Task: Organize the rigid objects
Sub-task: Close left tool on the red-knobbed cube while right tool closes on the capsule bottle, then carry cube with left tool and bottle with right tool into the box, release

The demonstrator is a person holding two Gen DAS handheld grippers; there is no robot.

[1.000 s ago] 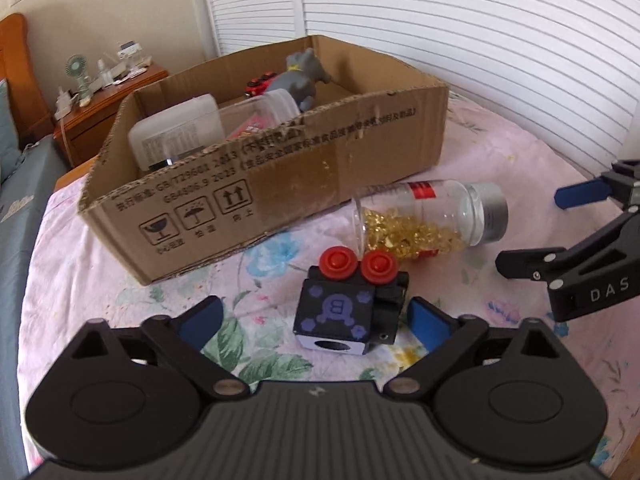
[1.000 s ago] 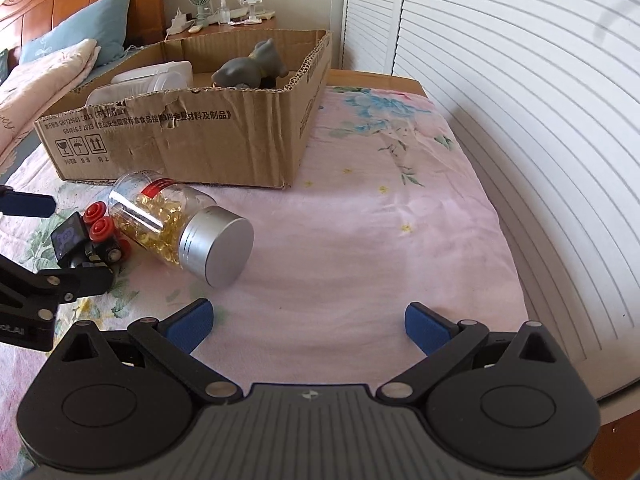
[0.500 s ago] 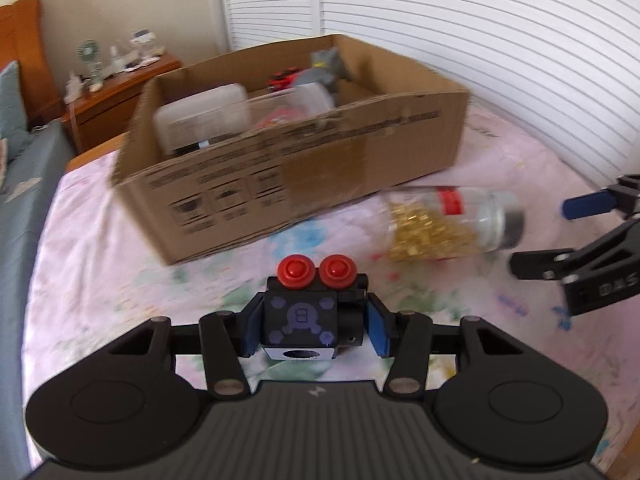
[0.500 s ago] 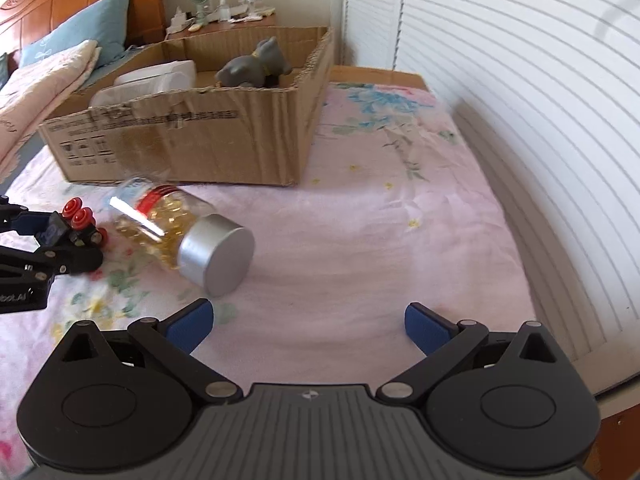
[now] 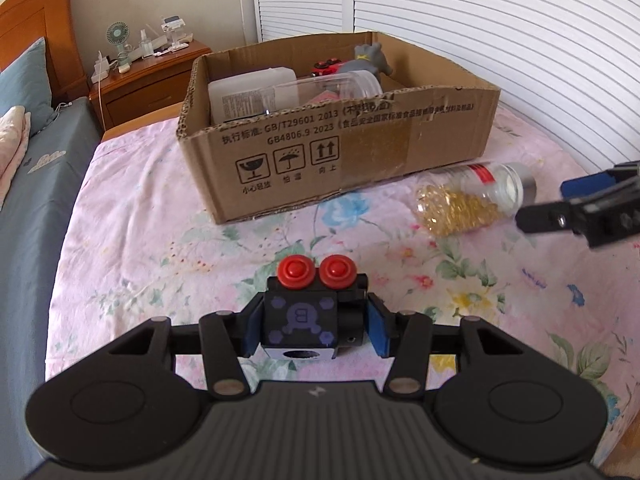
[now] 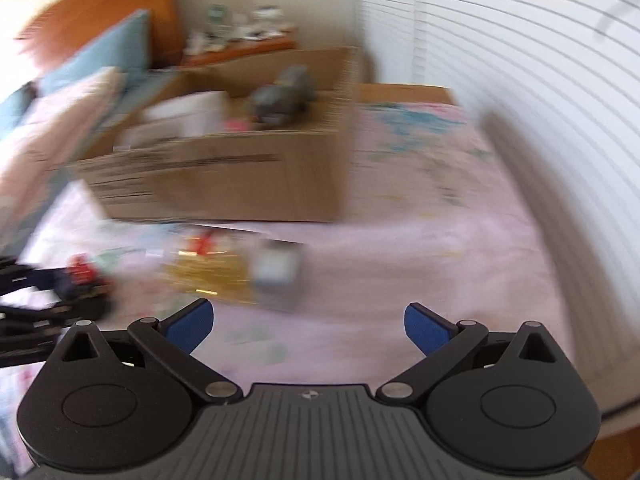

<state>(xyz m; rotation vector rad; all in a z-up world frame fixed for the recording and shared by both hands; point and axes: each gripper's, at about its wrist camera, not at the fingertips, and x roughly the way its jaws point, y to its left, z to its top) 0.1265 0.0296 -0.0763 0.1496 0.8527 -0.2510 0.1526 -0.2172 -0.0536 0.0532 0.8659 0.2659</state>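
Since a second ago the left gripper (image 5: 314, 326) has closed its fingers (image 5: 378, 330) on the black toy block (image 5: 308, 320) and raised it off the bed (image 5: 160, 240), short of the cardboard box (image 5: 340, 152). Meanwhile the right gripper (image 6: 308, 324), fingers spread and empty, swings blurred toward the capsule bottle (image 5: 472, 196). A rushed grab could roll that round bottle away.

This is a bedroom in a home. A bed with a pink flowery sheet (image 5: 160, 216) fills the room. A second bed with a blue pillow (image 5: 24, 84) and a wooden headboard (image 5: 24, 8) is beside it. Behind the beds, a wooden nightstand (image 5: 156, 76) holds a little fan (image 5: 119, 36). White slatted doors (image 5: 480, 24) line the wall.
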